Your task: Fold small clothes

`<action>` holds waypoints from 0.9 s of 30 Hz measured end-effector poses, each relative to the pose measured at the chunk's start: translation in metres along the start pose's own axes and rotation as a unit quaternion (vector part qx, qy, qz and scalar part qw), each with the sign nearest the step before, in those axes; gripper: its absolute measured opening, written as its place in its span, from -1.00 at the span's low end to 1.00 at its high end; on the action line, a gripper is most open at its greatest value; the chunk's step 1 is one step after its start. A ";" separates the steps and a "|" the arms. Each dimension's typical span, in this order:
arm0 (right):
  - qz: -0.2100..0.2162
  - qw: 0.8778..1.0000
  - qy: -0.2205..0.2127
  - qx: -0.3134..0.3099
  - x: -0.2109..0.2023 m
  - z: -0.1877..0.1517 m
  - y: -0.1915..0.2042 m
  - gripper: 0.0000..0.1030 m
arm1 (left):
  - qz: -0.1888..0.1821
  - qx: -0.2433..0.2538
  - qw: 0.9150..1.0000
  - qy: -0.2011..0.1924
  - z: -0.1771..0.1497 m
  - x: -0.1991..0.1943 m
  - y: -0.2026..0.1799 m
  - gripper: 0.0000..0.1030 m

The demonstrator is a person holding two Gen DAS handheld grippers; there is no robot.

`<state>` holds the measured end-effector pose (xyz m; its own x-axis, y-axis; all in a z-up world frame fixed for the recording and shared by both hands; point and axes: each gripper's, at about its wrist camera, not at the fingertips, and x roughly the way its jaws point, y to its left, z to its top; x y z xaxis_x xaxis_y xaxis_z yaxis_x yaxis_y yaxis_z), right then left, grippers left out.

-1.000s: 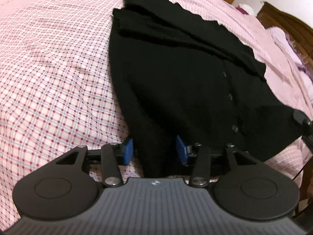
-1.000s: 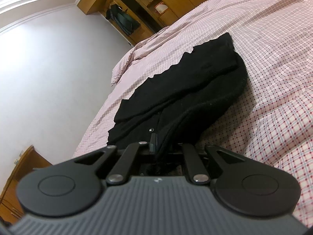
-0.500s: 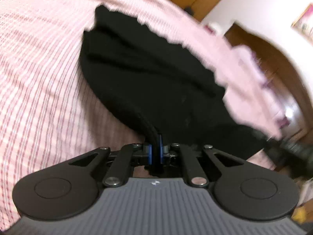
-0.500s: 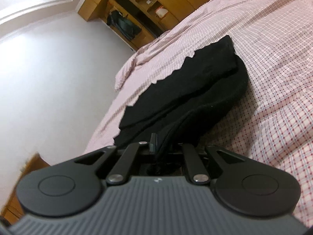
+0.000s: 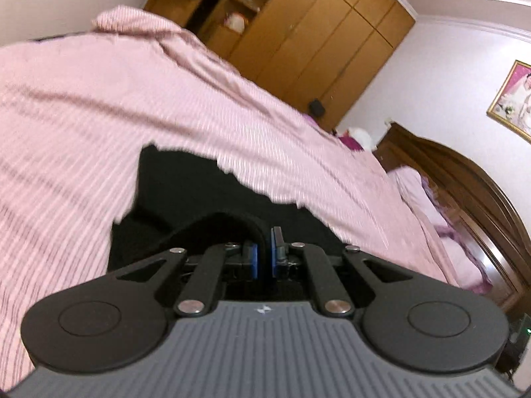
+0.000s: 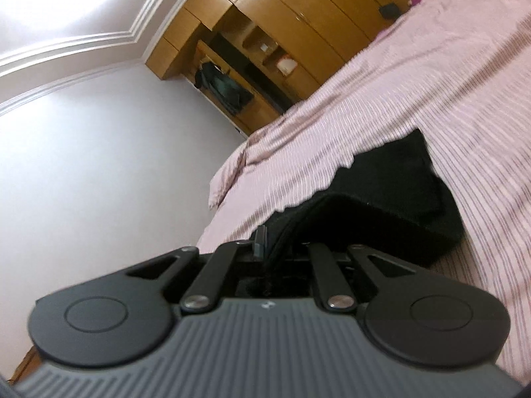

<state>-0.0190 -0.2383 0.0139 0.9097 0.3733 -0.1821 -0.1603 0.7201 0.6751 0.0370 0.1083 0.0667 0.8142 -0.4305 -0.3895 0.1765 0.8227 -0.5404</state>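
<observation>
On the pink checked bed (image 5: 83,106), a black knitted buttoned cardigan (image 5: 205,192), part lying flat, near edge lifted clear of the cover. Left hand-held gripper (image 5: 264,258): blue pads pressed together on a raised fold of the black knit, arched just ahead of the pads. Right hand-held gripper (image 6: 270,248): likewise pinched tight on a hem of the same garment (image 6: 391,199), cloth running from between the pads back to the bulk on the bed. Far scalloped edge resting on the cover in both views.

Handling, as a judgement: soft and limp, light, no stiffness to hold a crease alone; thick enough at the doubled hem to give a firm bite; not slippery against rubber pads, not fragile, though loose knit liable to stretch or snag if pulled hard. Best held at the two corners of one edge, well apart, so the span stays taut and carries over evenly. Buttons possibly along the lifted edge, though blur hides them now.

Surface: padded and yielding, gently rumpled, checks smeared by motion. Beyond: a wooden wardrobe (image 5: 318,33) with open shelves, pale walls, white ceiling moulding (image 6: 76,49), a carved dark wooden headboard (image 5: 471,185), a gilt-framed picture (image 5: 512,96) on the wall.
</observation>
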 end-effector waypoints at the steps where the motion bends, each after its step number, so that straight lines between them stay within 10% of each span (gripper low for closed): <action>1: -0.001 1.000 -0.004 -0.005 0.006 0.005 0.001 -0.84 | 0.005 0.002 1.000 -0.006 0.006 0.005 -0.004 -0.85; 15: -0.036 0.997 -0.044 -0.051 0.117 0.068 -0.016 -0.84 | 0.079 0.034 0.995 -0.050 0.078 0.119 -0.019 -0.85; 27: -0.131 0.989 0.034 -0.054 0.218 0.042 -0.081 -0.78 | 0.176 0.066 0.981 0.053 0.057 0.255 0.043 -0.83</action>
<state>0.2089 -0.2400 -0.0507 0.8979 0.2021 -0.3910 0.0336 0.8542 0.5188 0.2838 0.0546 -0.0135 0.7764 -0.1409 -0.6143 -0.0297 0.9654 -0.2589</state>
